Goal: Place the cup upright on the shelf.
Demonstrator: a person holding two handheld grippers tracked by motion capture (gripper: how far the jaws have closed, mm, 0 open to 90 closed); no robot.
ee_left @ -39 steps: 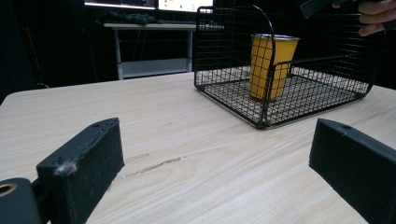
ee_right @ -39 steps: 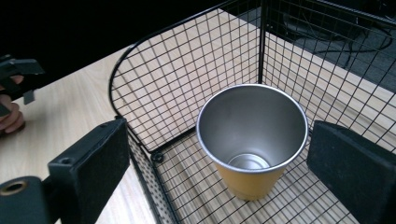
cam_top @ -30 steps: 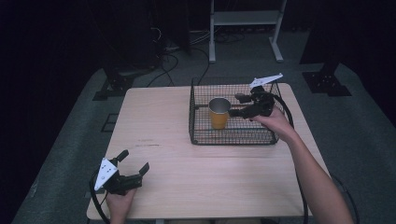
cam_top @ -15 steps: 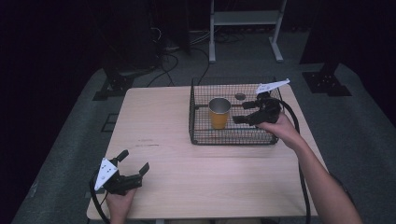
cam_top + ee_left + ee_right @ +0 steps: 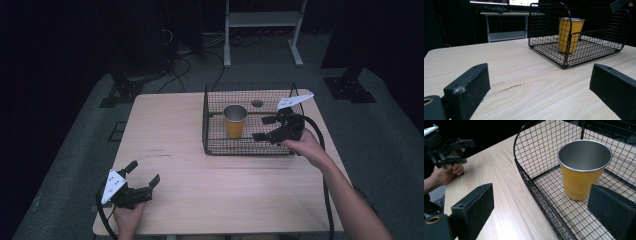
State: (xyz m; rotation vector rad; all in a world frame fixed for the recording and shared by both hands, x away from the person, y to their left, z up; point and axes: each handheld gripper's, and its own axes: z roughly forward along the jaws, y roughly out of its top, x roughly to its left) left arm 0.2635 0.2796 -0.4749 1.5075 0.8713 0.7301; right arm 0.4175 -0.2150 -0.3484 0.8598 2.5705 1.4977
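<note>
Standing upright inside the black wire basket (image 5: pixel 215 125), the yellow cup (image 5: pixel 234 121) with its steel lining sits just ahead of the right hand-held gripper (image 5: pixel 264 128), whose jaws gape wide, holding nothing. Well apart, at the desk's (image 5: pixel 175 125) near corner, the left hand-held gripper (image 5: pixel 143 173) rests, likewise spread and empty.

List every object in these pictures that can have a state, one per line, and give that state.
Cup: upright, empty, standing inside the basket.
Basket: open-topped, resting on the table.
Left gripper: open, holding nothing, low over the table's near corner.
Right gripper: open, holding nothing, beside the cup.
</note>
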